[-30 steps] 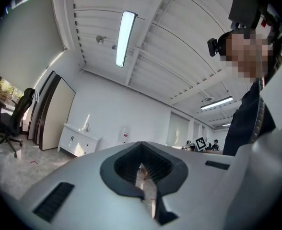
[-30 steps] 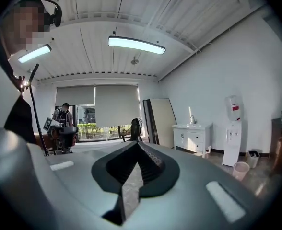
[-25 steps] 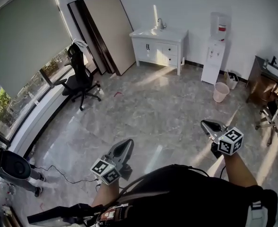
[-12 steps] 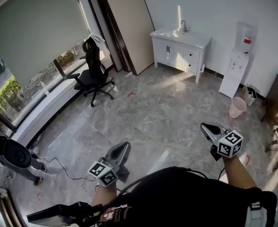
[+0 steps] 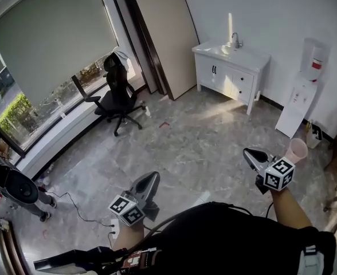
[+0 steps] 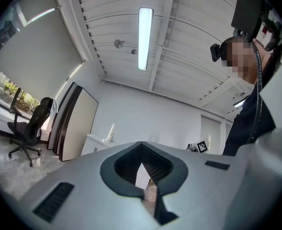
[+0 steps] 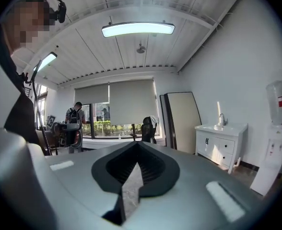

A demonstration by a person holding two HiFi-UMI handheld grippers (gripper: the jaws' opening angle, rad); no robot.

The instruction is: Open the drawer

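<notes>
Grey, shiny stone floor [image 5: 203, 136] fills the room. Far off by the white wall stands a boxy white cabinet [image 5: 226, 73] with a sink on top. Its flat drawer [image 5: 244, 78] is closed. The left gripper [image 5: 154, 176] and right gripper [image 5: 246, 152] have smooth grey jaws pressed together, holding nothing, well apart from the drawer.
</notes>
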